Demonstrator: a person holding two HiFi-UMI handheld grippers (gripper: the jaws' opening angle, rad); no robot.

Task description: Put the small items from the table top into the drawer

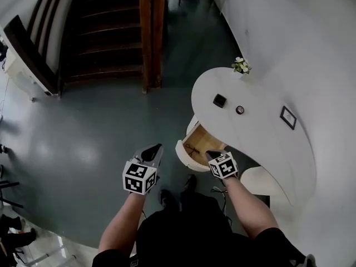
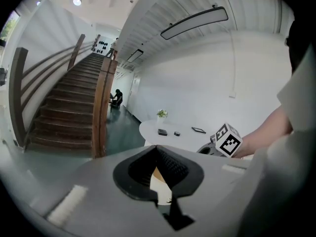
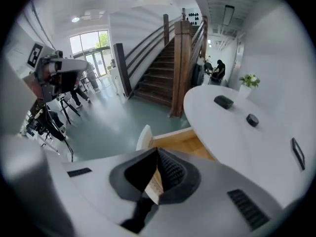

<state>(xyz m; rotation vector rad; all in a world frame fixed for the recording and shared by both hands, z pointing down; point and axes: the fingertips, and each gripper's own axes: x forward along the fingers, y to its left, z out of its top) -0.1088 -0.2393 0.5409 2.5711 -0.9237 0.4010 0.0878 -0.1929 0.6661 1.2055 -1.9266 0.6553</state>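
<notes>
A white curved table [image 1: 261, 132] carries a black square item [image 1: 219, 100], a small dark round item [image 1: 240, 109] and a flat black-framed piece [image 1: 287, 117]. Under its near-left edge a drawer [image 1: 198, 145] stands pulled out, showing its wooden floor [image 3: 185, 141]. My right gripper [image 1: 212, 155] hovers over the drawer's near end, jaws together and empty. My left gripper [image 1: 155, 148] hangs over the floor left of the drawer, also shut with nothing in it. The right gripper view shows the square item [image 3: 223, 101] and round item [image 3: 252, 120] ahead on the table top.
A small potted plant [image 1: 241, 65] stands at the table's far edge by the white wall. A wooden staircase [image 1: 105, 32] with a brown post [image 1: 151, 38] rises beyond the grey-green floor. Tripods and people's legs [image 3: 49, 112] are far off to the left.
</notes>
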